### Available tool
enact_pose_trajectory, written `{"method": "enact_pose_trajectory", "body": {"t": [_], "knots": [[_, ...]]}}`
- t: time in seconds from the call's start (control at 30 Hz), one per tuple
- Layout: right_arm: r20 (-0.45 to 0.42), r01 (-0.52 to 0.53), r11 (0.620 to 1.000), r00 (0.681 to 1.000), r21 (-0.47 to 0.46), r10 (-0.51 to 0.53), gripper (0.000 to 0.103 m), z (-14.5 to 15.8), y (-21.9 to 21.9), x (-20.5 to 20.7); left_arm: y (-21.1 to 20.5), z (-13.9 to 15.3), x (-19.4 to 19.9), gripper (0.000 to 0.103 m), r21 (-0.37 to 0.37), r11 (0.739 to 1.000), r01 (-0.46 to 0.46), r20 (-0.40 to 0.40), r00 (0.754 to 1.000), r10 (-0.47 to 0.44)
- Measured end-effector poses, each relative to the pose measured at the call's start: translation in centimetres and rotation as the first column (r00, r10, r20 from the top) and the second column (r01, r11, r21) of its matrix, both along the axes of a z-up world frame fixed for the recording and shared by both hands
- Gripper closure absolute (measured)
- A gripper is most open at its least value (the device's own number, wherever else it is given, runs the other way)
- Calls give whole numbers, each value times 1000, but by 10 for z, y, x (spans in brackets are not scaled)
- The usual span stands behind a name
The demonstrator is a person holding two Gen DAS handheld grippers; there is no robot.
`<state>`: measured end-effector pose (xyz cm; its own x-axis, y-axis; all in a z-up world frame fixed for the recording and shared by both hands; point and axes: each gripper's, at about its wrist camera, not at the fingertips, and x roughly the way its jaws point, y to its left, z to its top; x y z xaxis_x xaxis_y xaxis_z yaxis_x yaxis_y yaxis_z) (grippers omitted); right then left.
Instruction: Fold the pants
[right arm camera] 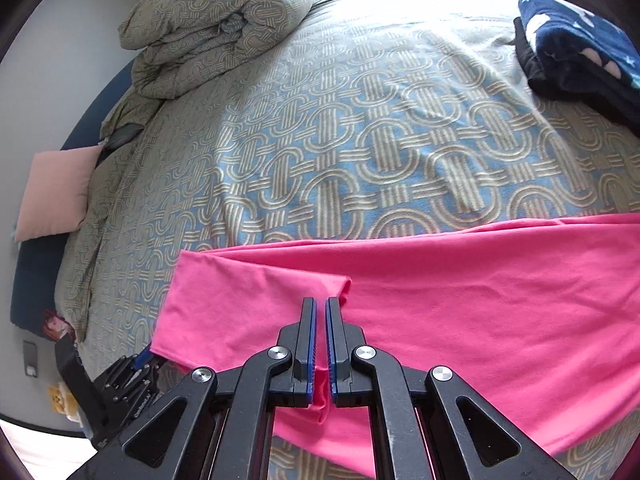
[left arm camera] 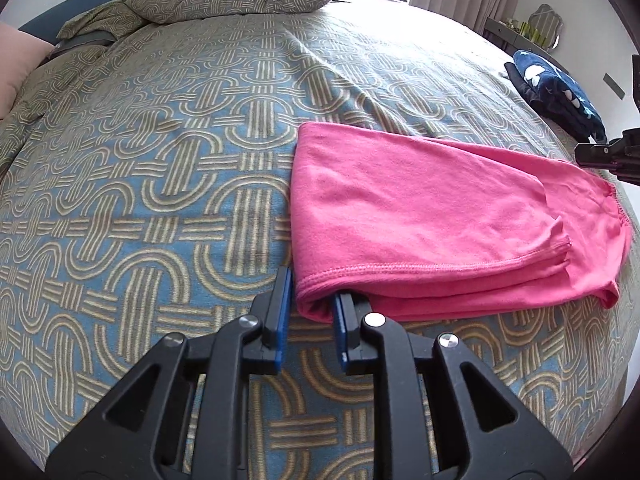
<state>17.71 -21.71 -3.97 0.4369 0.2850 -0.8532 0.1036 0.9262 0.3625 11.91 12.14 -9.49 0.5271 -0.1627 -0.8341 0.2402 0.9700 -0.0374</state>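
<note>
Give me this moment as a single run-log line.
stage: mid-fold | pink pants: folded on bed | left tongs: gripping fold corner | right tongs: shut on fabric

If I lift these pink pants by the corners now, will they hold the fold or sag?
The pink pants look like thin, soft knit, so they will likely droop between the two grips. The right claw is shut on a bunched pleat, which suggests the cloth gathers easily. The left claw straddles a stacked folded edge; loose layers there may slip apart when lifted.
</note>
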Motion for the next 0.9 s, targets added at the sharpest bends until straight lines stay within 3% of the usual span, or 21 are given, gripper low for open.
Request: {"method": "enact_pose_trajectory", "body": {"t": [0.23,0.33,0.4,0.53,0.6,0.67,0.73,0.77,0.83,0.9], "knots": [[-91,21,995,996,102,-12,95,-27,-23,-5,-3,-3,-3,82,29,1000,4,3,1000,-4],[-128,15,979,992,202,12,83,-44,-24,-8,0,-4,-4,82,37,999,-1,3,1000,1],[-144,6,977,989,211,25,74,-52,-18,-9,4,-3,-3,79,30,1000,-4,1,1000,4],[-178,-35,967,981,251,82,70,-67,-3,-7,11,-3,-3,72,15,1000,-17,-3,1000,17],[-180,-31,960,980,277,84,53,-72,2,-4,14,-4,-2,70,8,1000,-25,-5,1000,25],[-170,-11,953,983,302,65,49,-74,4,0,15,-4,-3,70,7,1000,-25,-3,1000,25],[-150,-21,957,986,288,67,56,-72,9,4,14,-4,-4,70,17,1000,-20,2,1000,20],[-139,-24,967,988,255,62,93,-70,11,4,13,-4,-4,70,21,1000,-16,4,1000,16],[-149,-34,987,987,156,58,99,-69,18,5,14,-4,-5,69,30,999,-12,7,1000,12],[-124,-39,996,991,83,49,99,-62,20,1,16,-4,-6,58,44,999,-13,10,1000,12]]}}
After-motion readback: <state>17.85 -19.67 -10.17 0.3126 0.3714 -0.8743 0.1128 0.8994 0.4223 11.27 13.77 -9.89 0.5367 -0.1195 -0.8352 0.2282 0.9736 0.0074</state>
